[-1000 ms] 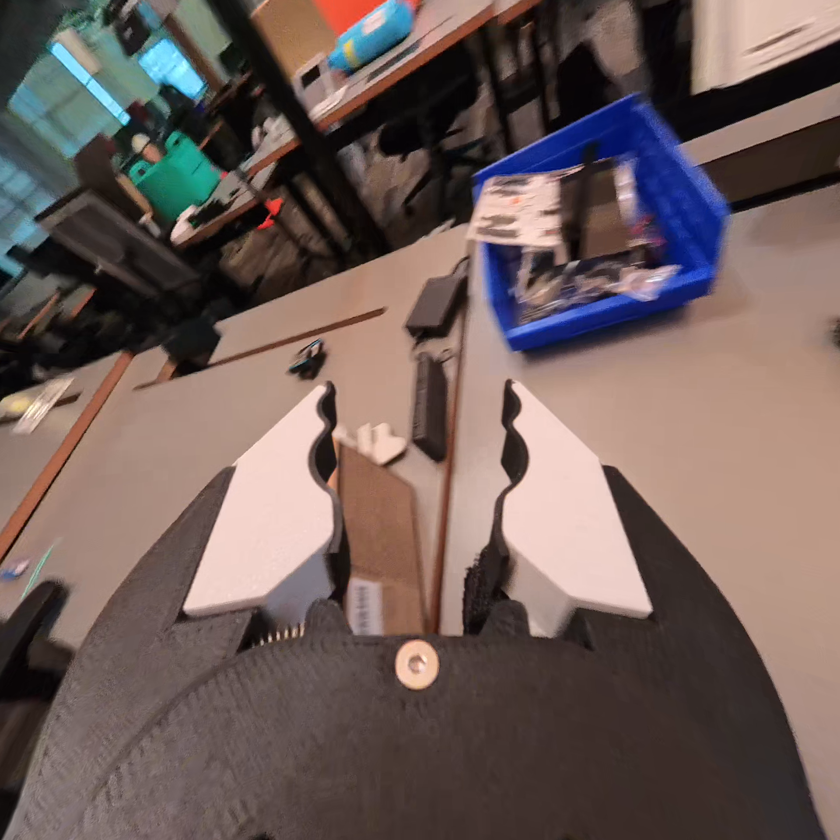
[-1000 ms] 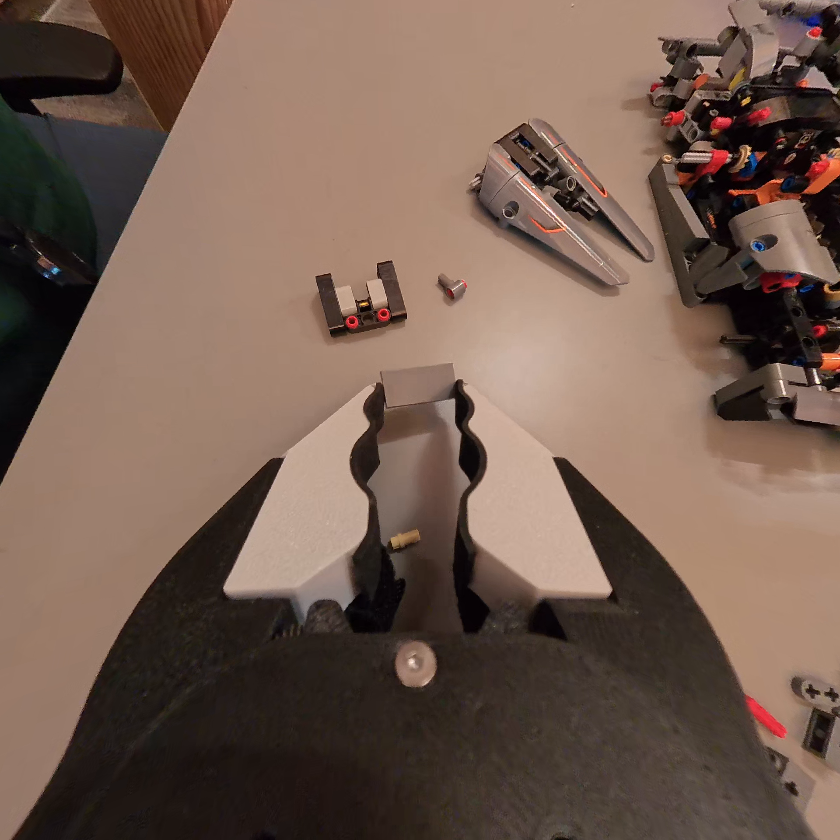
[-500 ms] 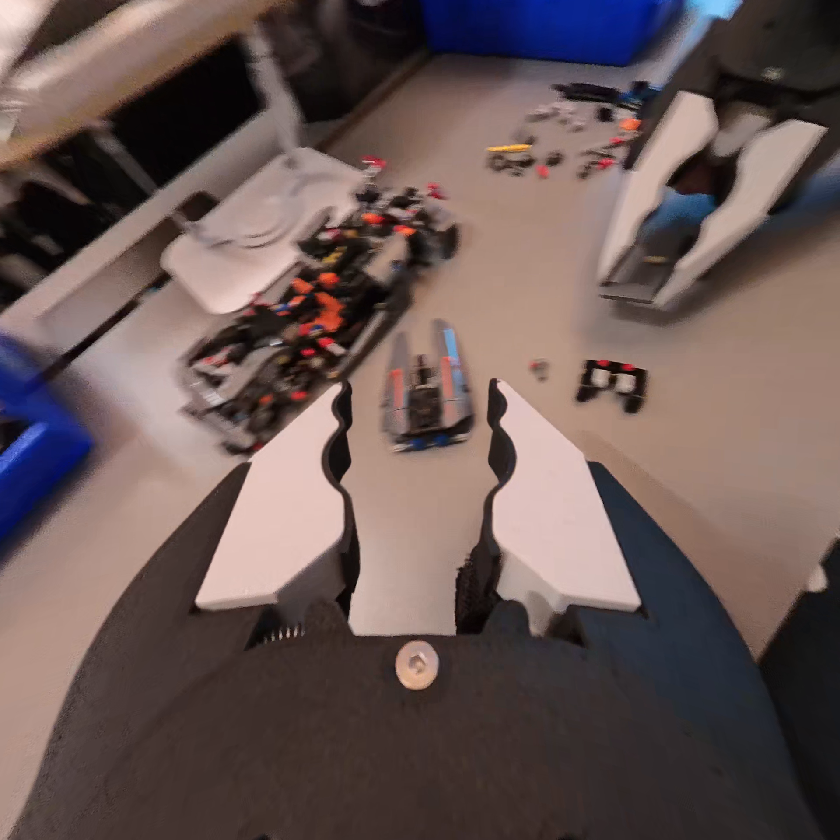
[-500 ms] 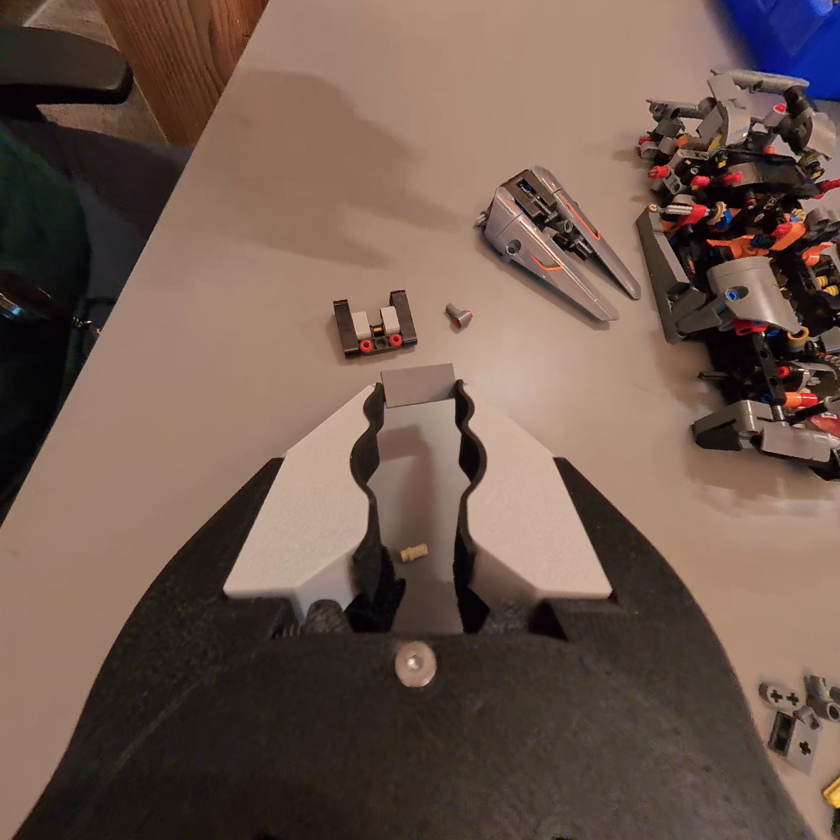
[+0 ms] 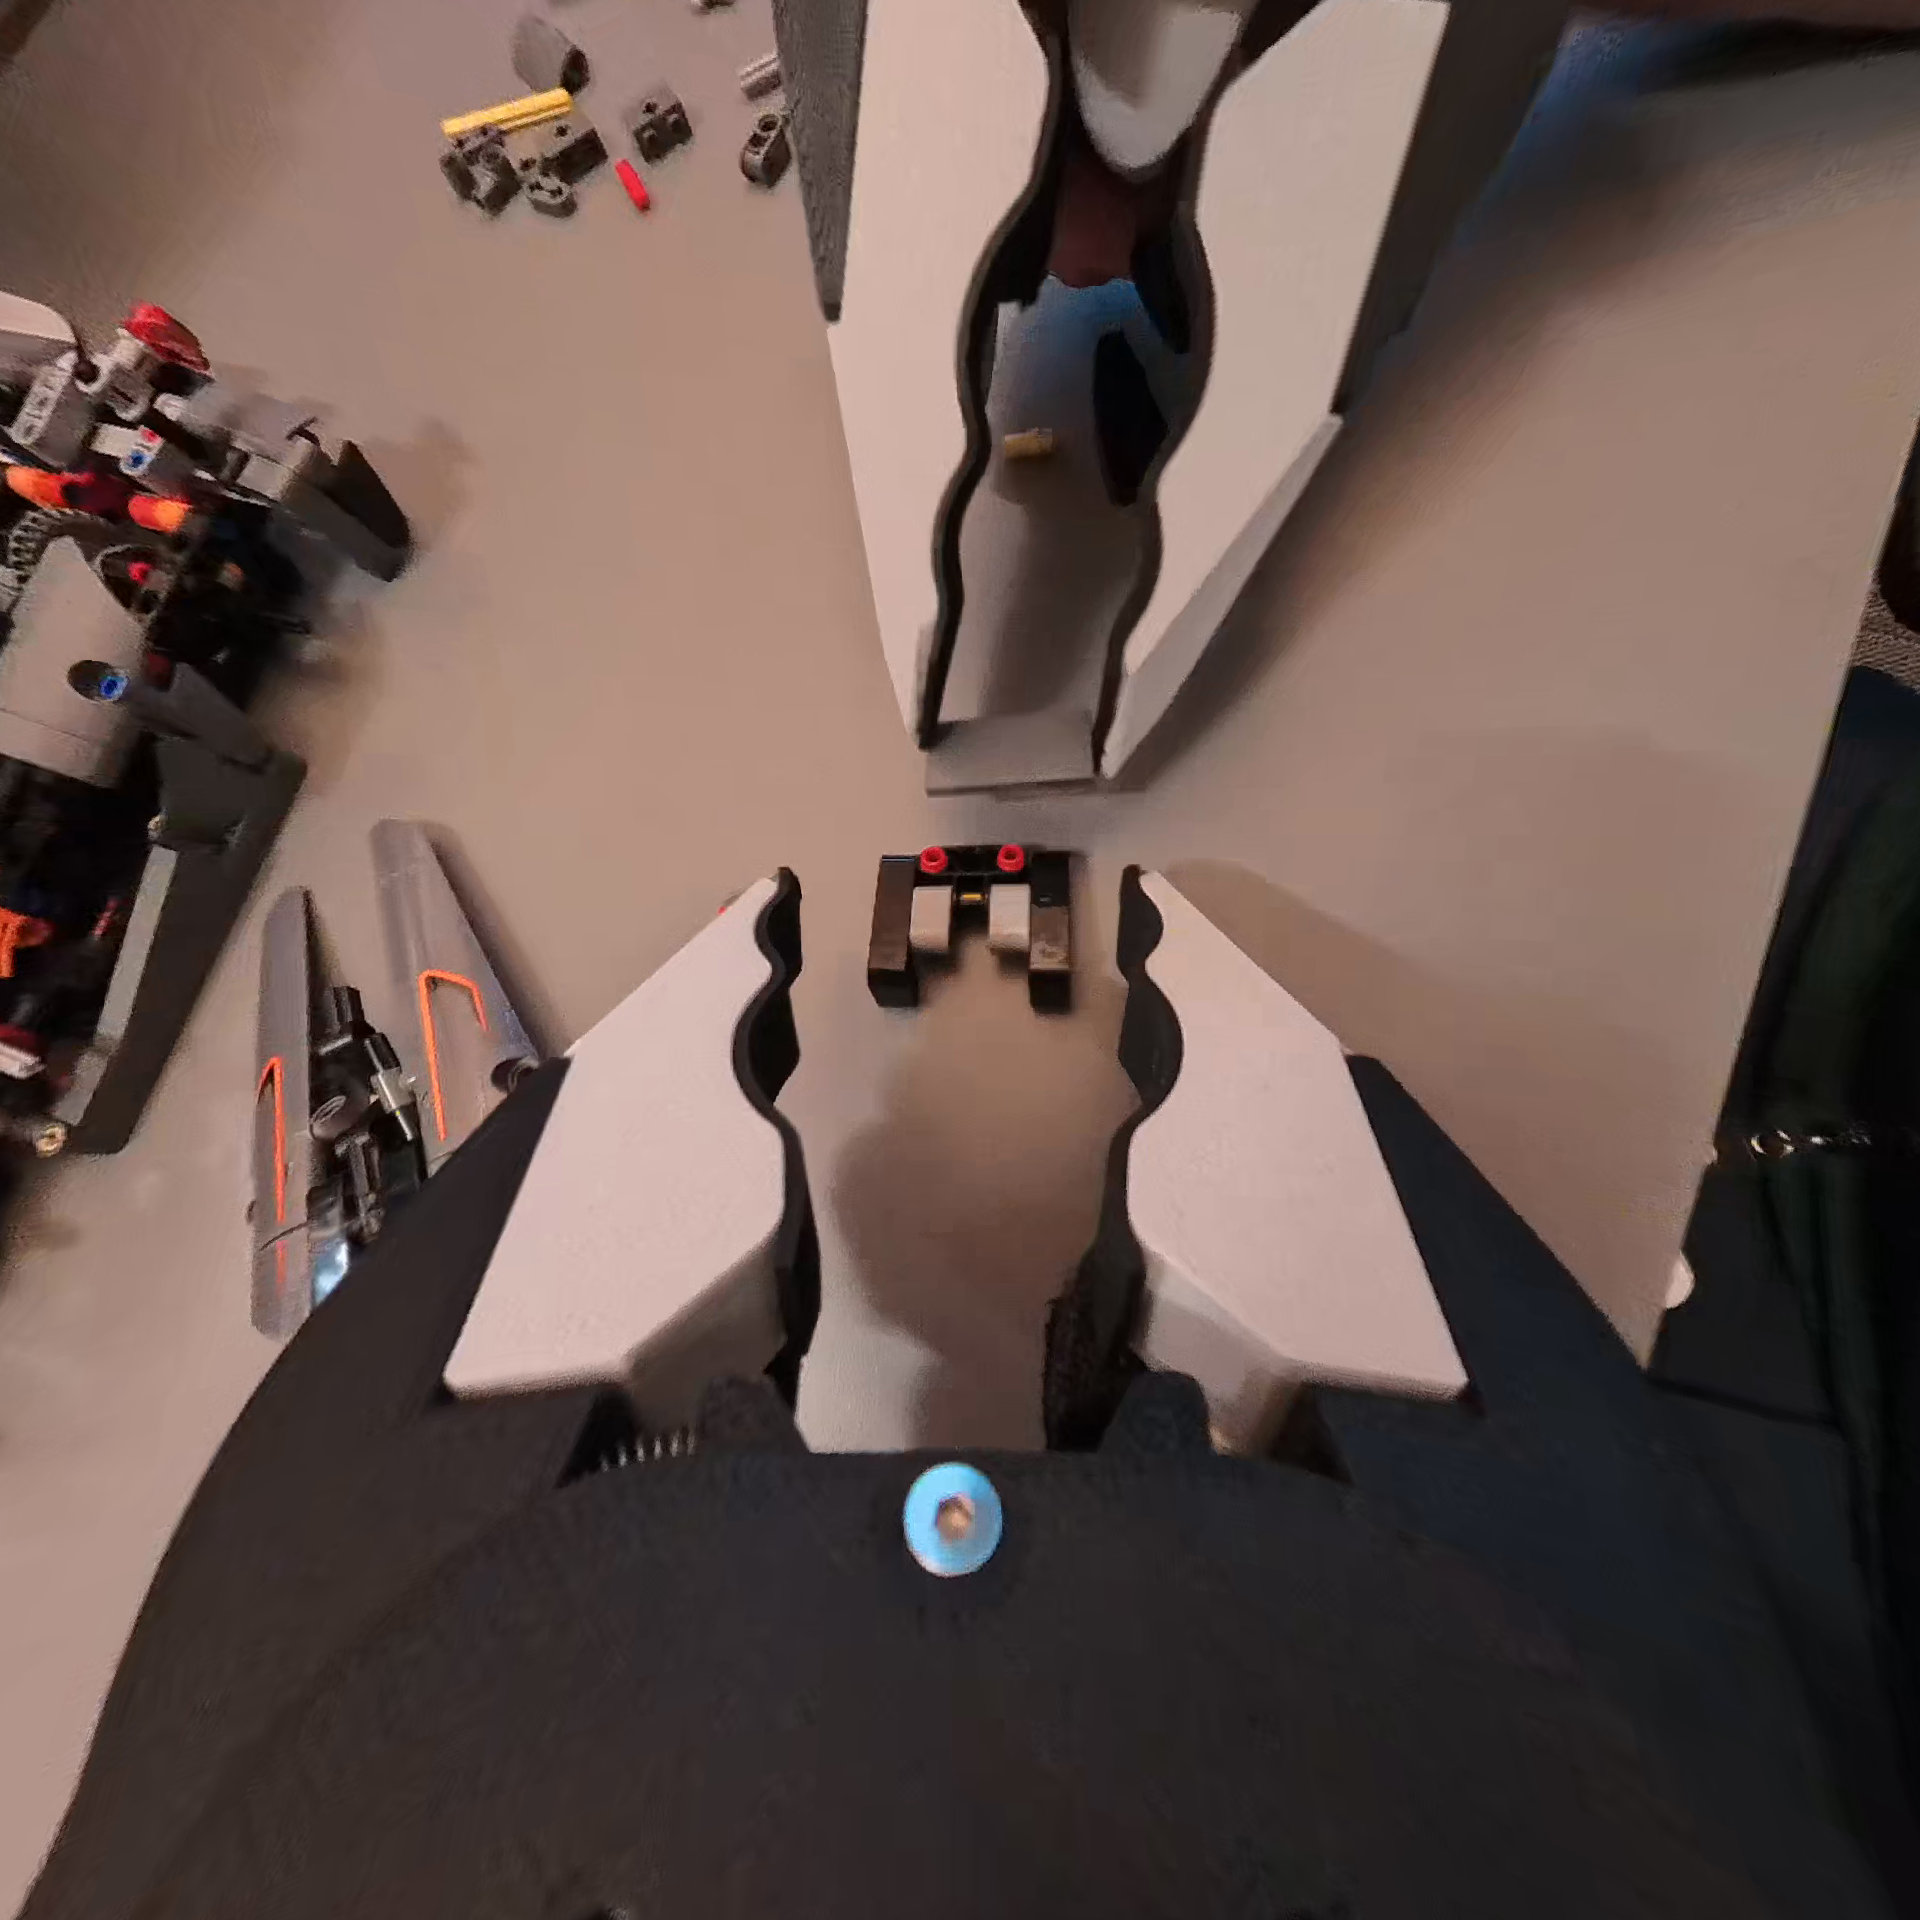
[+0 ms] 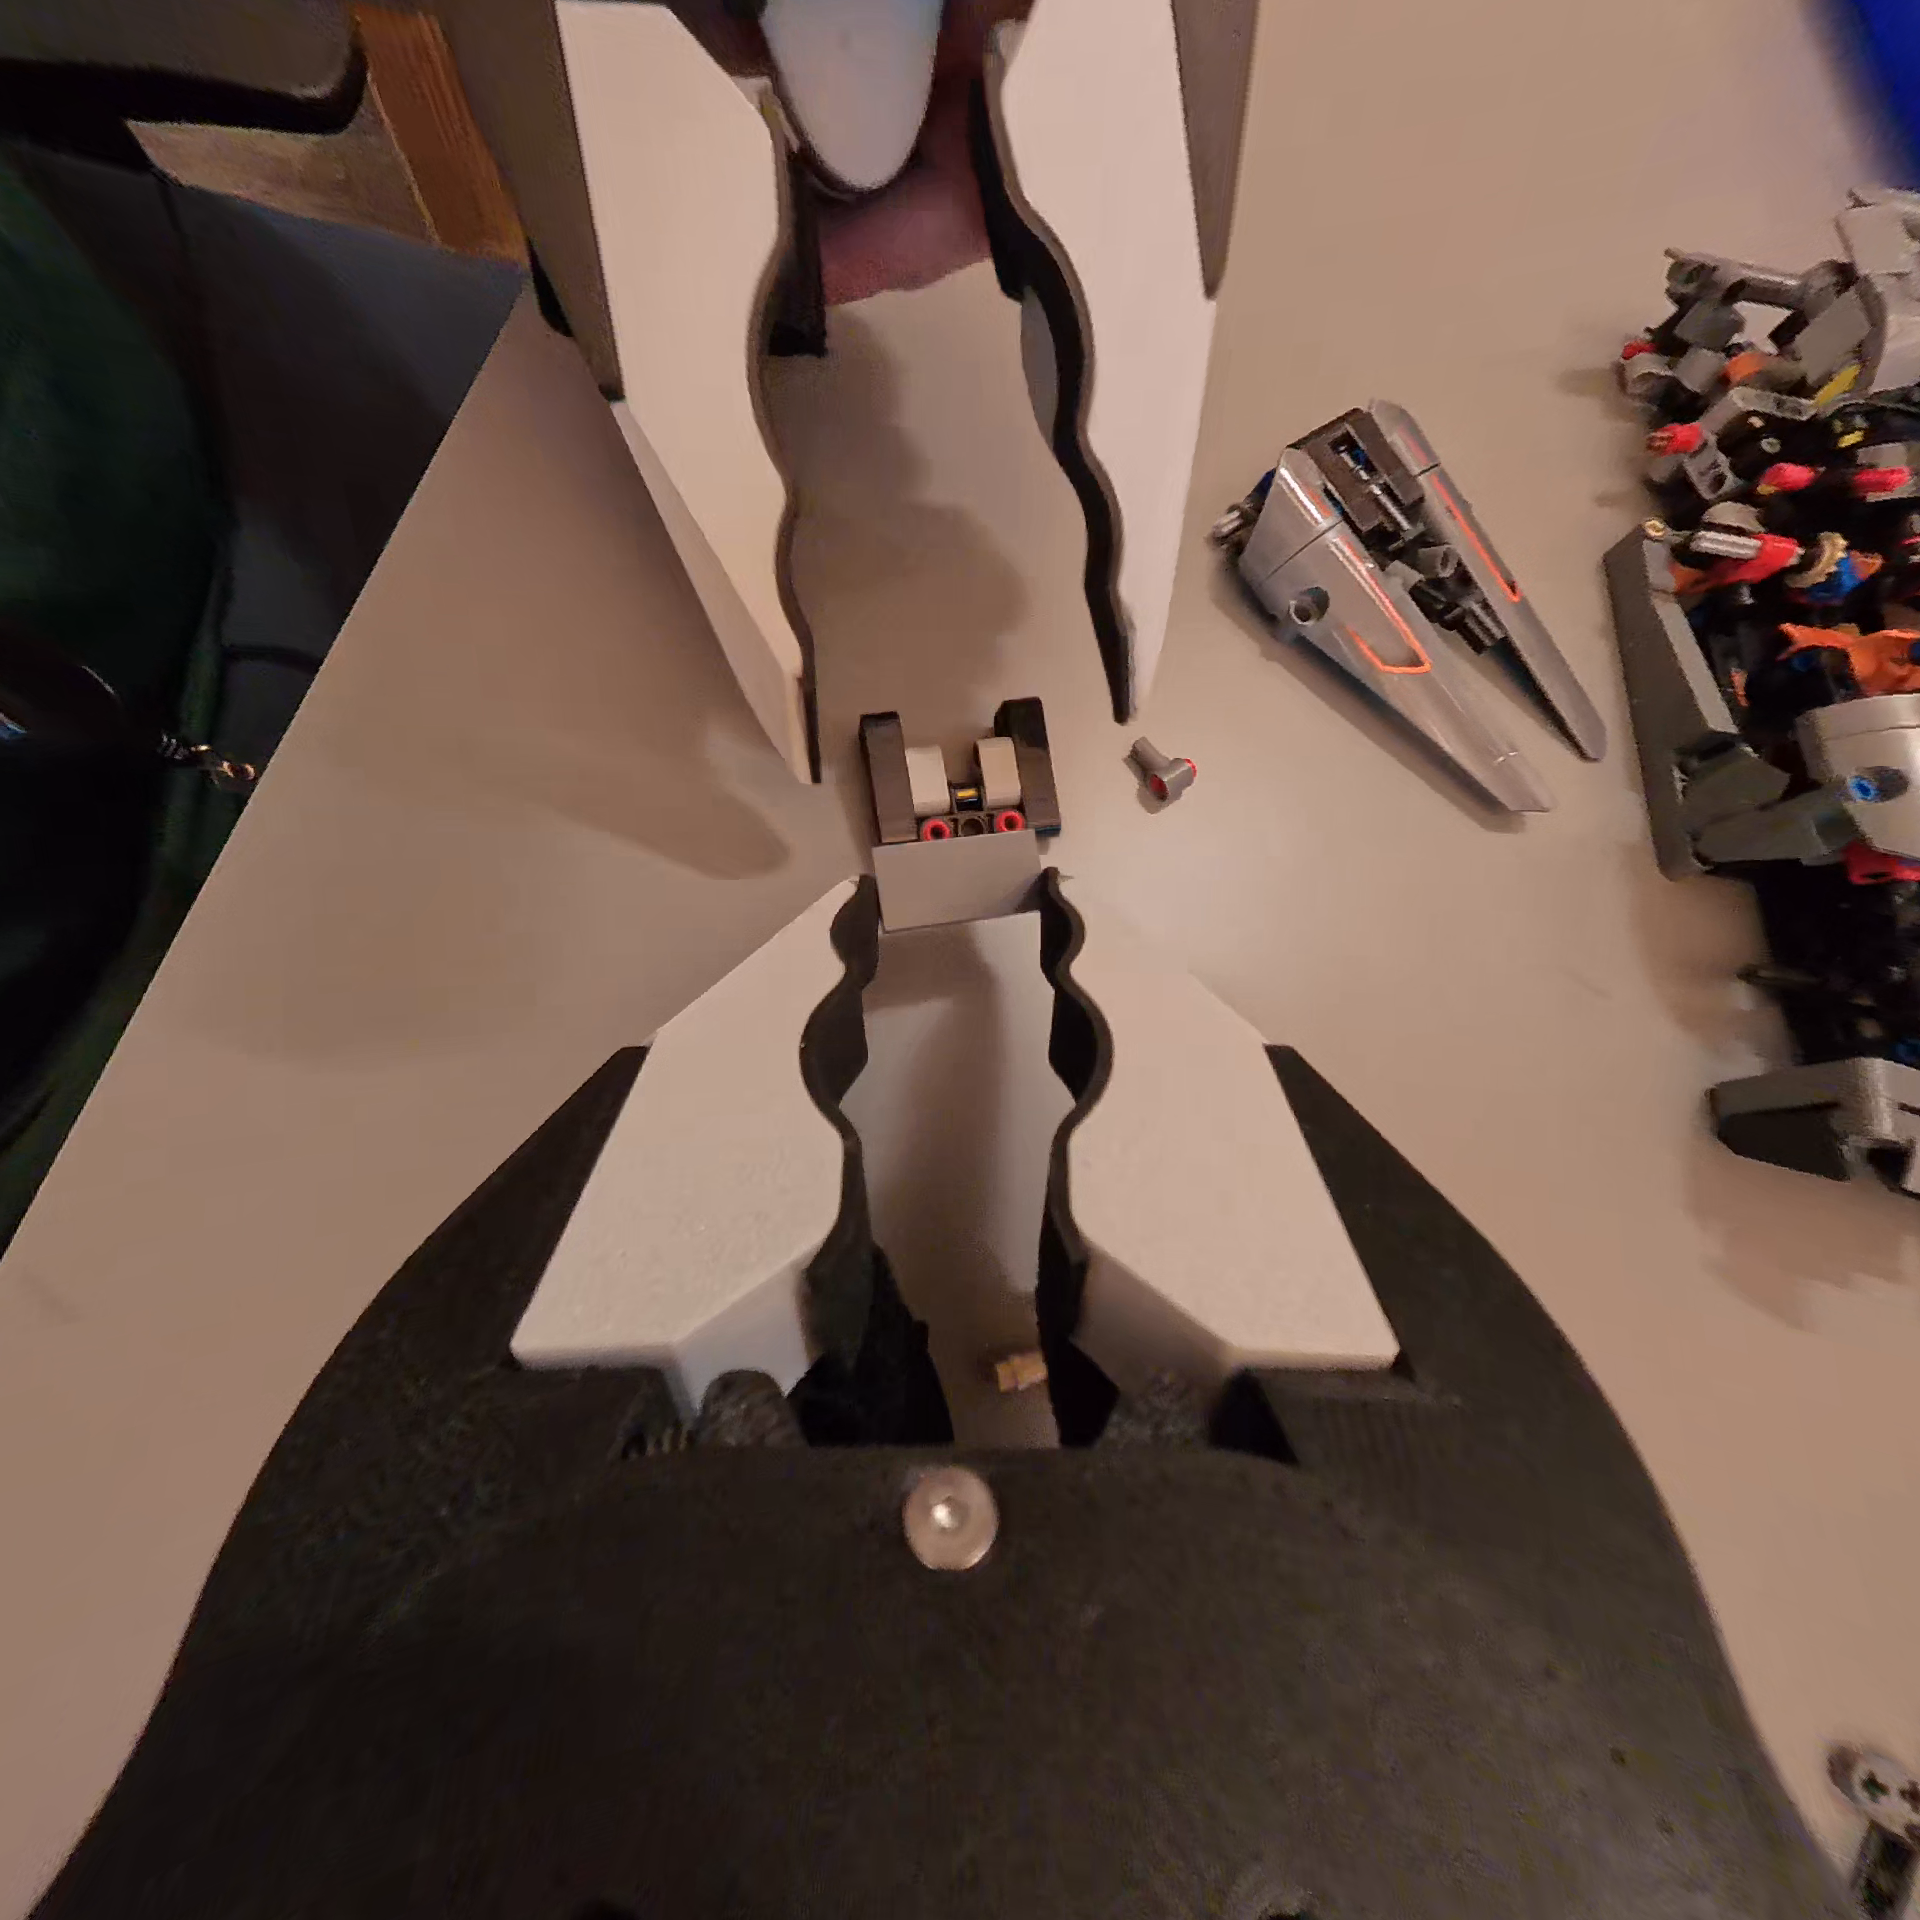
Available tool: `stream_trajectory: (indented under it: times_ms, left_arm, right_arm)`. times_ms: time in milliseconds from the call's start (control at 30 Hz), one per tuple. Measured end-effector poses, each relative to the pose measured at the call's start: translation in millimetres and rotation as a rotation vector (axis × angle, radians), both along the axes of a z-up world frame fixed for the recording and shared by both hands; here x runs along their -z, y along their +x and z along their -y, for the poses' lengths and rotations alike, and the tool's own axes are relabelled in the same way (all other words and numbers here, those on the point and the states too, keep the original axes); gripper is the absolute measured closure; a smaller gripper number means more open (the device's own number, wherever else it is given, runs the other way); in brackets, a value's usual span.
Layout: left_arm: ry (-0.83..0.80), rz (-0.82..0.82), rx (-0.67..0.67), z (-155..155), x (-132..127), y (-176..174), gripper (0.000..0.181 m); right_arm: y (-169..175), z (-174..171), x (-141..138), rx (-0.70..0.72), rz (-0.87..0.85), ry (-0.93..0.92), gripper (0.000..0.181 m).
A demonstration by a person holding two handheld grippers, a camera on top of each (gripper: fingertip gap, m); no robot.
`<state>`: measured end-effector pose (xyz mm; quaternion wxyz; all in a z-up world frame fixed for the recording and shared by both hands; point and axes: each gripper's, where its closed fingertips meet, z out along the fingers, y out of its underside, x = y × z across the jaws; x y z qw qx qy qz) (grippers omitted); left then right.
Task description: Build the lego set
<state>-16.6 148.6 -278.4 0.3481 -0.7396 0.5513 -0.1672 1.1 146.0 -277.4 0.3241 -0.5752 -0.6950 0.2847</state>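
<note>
A small black and grey sub-assembly with two red pins [image 5: 971,925] lies on the grey table [image 5: 623,675]. My left gripper [image 5: 961,894] is open, one finger on each side of it, not touching. It faces my right gripper [image 6: 956,883], which is shut on a flat grey panel [image 6: 951,894]. The panel's front edge sits right at the red-pin end of the sub-assembly [image 6: 961,790]. In the left wrist view the right gripper [image 5: 1013,748] and the panel [image 5: 1008,774] come in from the top. The left gripper [image 6: 966,743] shows at the top of the right wrist view.
A grey wedge piece with orange stripes [image 6: 1403,603] and a small grey connector [image 6: 1162,774] lie right of the sub-assembly. The large part-built model [image 6: 1818,675] is farther right. Loose pieces [image 5: 561,145] lie beyond. A tan pin [image 6: 1018,1371] lies under my right gripper. The table edge [image 6: 312,707] is at left. Less than 4 cm separates the two grippers' tips. It is some 9 centimetres from my right tips to the tan pin [image 6: 1018,1371]. The left camera catches it too, in the left wrist view [image 5: 1034,435].
My left gripper swung from facing across the room down to the table and now straddles the sub-assembly. My right gripper moved forward with the panel up to the sub-assembly.
</note>
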Motion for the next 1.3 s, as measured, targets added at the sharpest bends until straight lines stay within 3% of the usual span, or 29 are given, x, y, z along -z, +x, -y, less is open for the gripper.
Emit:
stream_trajectory:
  times_ms: [267,1300]
  left_arm:
    - [-0.055,-0.031,0.014,-1,18,3,0.140]
    - [-0.058,0.006,0.070,3,19,10,0.140]
  right_arm:
    - [-5,-1,11,0.019,0.032,0.004,0.153]
    - [-8,2,10,0.000,0.027,-0.008,0.153]
